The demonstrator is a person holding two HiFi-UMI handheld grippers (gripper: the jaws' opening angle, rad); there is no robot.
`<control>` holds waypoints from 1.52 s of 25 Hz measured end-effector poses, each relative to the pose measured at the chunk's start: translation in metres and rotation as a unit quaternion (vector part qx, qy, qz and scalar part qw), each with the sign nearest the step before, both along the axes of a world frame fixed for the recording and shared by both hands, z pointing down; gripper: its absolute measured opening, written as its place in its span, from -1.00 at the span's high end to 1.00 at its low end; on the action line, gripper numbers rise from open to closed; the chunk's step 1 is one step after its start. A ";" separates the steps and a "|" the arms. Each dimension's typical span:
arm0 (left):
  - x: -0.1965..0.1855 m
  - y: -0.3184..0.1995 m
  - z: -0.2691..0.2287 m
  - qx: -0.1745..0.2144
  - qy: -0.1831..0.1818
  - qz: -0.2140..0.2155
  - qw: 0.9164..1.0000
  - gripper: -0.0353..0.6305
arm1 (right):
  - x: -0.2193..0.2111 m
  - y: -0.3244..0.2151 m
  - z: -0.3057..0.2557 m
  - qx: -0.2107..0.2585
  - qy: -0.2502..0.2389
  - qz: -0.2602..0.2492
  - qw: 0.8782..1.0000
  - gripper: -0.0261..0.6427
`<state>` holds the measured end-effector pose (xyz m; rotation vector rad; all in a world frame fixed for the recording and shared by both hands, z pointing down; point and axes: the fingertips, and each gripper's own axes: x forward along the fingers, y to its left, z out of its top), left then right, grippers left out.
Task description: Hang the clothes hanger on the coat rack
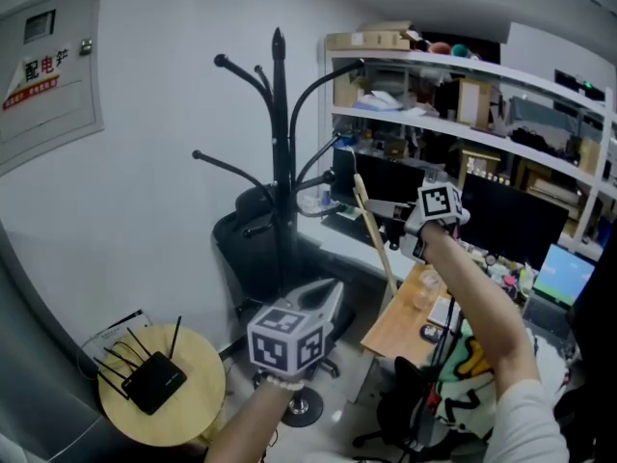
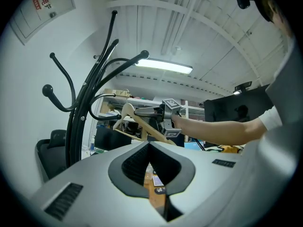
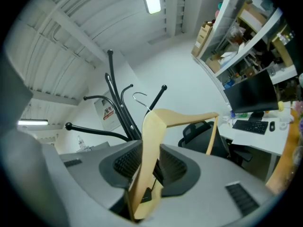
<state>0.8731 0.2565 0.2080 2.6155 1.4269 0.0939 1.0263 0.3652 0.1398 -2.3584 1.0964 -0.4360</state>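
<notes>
- The wooden clothes hanger (image 3: 156, 141) is pale, unpainted wood with a broad curved shoulder, a thin crossbar and a silver wire hook (image 3: 140, 98).
- We see the right gripper (image 3: 150, 151) clamped on one shoulder of the hanger, its dark ribbed pads pressing from both sides. It holds the hanger up just beside the black coat rack (image 1: 281, 162).
- The hook sits close among the rack's curved, ball-tipped arms. We cannot tell whether it touches one.
- The left gripper (image 2: 150, 160) has its jaws slightly apart and empty, lower down in front of the rack.
- A grey wall panel (image 1: 39, 70) carries red characters, "配电" plus a third we cannot make out. The right gripper view shows the same label too small to read.
- Only the head view shows the black router (image 1: 154, 382) with its antennas on the round wooden stool (image 1: 202, 394).
- Only the left gripper view shows the lit ceiling lamp (image 2: 163, 67) and the right gripper side-on with the hanger.
- Only the right gripper view shows the keyboard (image 3: 253, 126) on the white desk.
</notes>
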 end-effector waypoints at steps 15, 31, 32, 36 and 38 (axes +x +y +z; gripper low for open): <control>0.053 0.023 0.010 0.008 -0.012 -0.043 0.999 0.92 | 0.070 0.003 -0.016 0.006 0.027 -0.069 0.997 0.54; 0.093 0.037 0.036 0.017 -0.034 -0.091 0.995 0.92 | 0.120 -0.001 0.020 0.061 -0.003 -0.149 0.987 0.53; 0.094 0.036 0.037 0.017 -0.035 -0.093 0.995 0.92 | 0.119 -0.003 0.021 0.063 -0.004 -0.154 0.986 0.53; 0.096 0.034 0.036 0.013 -0.036 -0.101 0.994 0.92 | 0.110 -0.017 0.025 0.072 -0.004 -0.184 0.980 0.53; 0.096 0.033 0.036 0.011 -0.037 -0.105 0.994 0.92 | 0.105 -0.025 0.027 0.070 -0.002 -0.203 0.977 0.53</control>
